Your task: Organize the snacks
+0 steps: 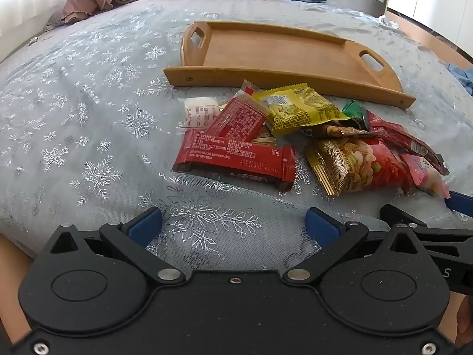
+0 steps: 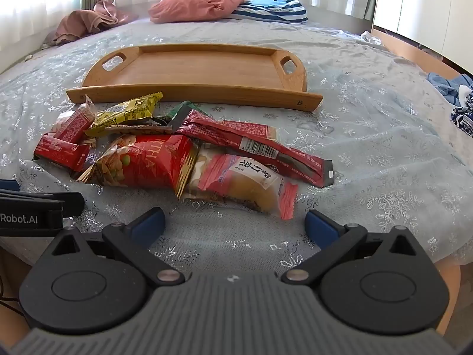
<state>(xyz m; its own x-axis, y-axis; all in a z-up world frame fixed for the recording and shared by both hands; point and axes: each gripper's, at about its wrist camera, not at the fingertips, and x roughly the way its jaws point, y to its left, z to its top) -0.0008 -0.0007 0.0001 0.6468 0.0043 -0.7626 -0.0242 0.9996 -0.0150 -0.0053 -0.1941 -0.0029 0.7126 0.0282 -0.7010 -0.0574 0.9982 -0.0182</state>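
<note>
Pale grey-blue bedspread with silver snowflakes (image 1: pixel 88 118) covers the bed under both tools. The left hand-held gripper (image 1: pixel 233 226) has its blue-padded jaws spread wide with nothing between them, hovering over bare bedspread. Just ahead of it lies a long red foil snack bar (image 1: pixel 236 159), with a second red bar (image 1: pixel 239 118) propped across its far side and a small white sachet (image 1: pixel 199 111) beyond to the left. Ahead and to the right sit a yellow crinkled snack packet (image 1: pixel 301 109) and a red-and-gold nut bag (image 1: pixel 354 159).

The right hand-held gripper (image 2: pixel 235 224) is equally wide open and empty. Directly before its jaws lies a clear-and-pink wrapped cake (image 2: pixel 245 183), overlapped on its left by the nut bag, with a long red flat sachet (image 2: pixel 260 145) behind it. Beyond the whole heap, the empty wooden tray with cut-out handles (image 2: pixel 192 68) rests on the bed. Pink and striped pillows (image 2: pixel 224 3) lie at the far end.
</note>
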